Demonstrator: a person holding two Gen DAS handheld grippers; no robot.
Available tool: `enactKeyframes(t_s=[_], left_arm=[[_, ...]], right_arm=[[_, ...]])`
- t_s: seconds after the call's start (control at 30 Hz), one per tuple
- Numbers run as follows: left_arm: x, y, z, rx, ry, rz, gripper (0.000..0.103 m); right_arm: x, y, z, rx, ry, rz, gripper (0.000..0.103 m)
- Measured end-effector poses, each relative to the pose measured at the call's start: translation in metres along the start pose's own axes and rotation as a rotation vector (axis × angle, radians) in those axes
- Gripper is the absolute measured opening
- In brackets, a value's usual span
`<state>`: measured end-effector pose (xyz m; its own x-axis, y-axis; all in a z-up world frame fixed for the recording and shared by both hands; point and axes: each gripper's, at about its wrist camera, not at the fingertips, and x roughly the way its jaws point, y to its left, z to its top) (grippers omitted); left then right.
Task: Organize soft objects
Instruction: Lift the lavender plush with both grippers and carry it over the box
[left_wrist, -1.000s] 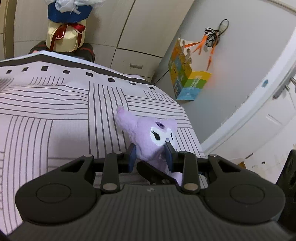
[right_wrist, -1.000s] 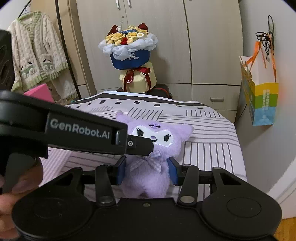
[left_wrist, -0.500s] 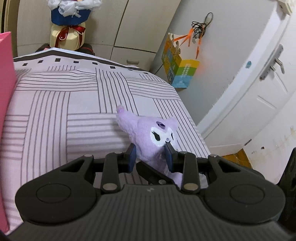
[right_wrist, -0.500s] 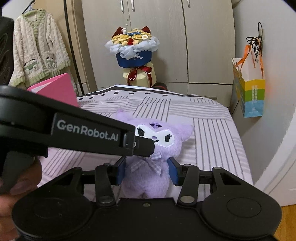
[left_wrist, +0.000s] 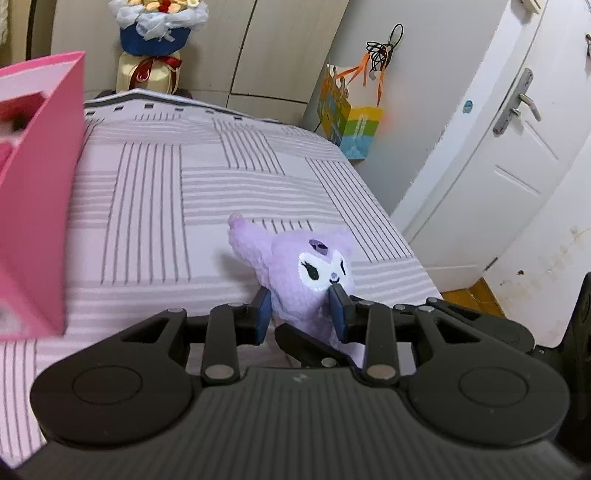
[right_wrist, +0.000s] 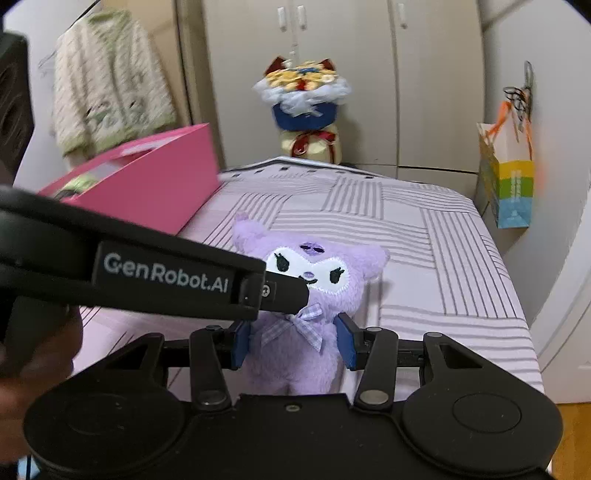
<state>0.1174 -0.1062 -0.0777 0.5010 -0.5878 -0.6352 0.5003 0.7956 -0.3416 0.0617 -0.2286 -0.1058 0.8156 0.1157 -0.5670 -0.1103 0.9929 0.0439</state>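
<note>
While both grippers are squeezing the purple plush toy (right_wrist: 306, 306), it is sitting upright over the striped bed cover (right_wrist: 424, 258), face toward the right wrist camera. Right gripper (right_wrist: 293, 341) is clamping the toy's body just under the checked bow, blue pads (right_wrist: 345, 343) pressing into the fur on both sides. Left gripper (left_wrist: 301, 310) is clamping the toy's head from the side, one pad at the cheek, the other behind the head; in the right wrist view its black body is crossing in from 9 o'clock and touching the toy's face.

Pink box (right_wrist: 155, 184) is sitting open on the bed at 10 o'clock from the toy, well apart. Something green and pale is lying inside it; cannot tell what. In the left wrist view the box (left_wrist: 40, 192) is filling the 9 o'clock edge, blurred.

Colourful paper bag (right_wrist: 511, 188) is hanging on the wall at 2 o'clock. Contents not visible.
</note>
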Motion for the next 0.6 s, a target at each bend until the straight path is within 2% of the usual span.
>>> enactKeyframes(t_s=[0.27, 0.47, 0.6], left_arm=[[-0.062, 0.007, -0.024, -0.006, -0.066, -0.005, 0.032], [-0.108, 0.011, -0.019, 0.013, -0.153, 0.003, 0.032], [-0.135, 0.018, -0.013, 0.032, -0.233, 0.041, 0.032]], right_arm=[[-0.040, 0.041, -0.002, -0.094, -0.031, 0.033, 0.052], [-0.066, 0.071, 0.017, -0.197, -0.105, 0.045, 0.053], [-0.070, 0.084, 0.036, -0.199, -0.155, 0.097, 0.053]])
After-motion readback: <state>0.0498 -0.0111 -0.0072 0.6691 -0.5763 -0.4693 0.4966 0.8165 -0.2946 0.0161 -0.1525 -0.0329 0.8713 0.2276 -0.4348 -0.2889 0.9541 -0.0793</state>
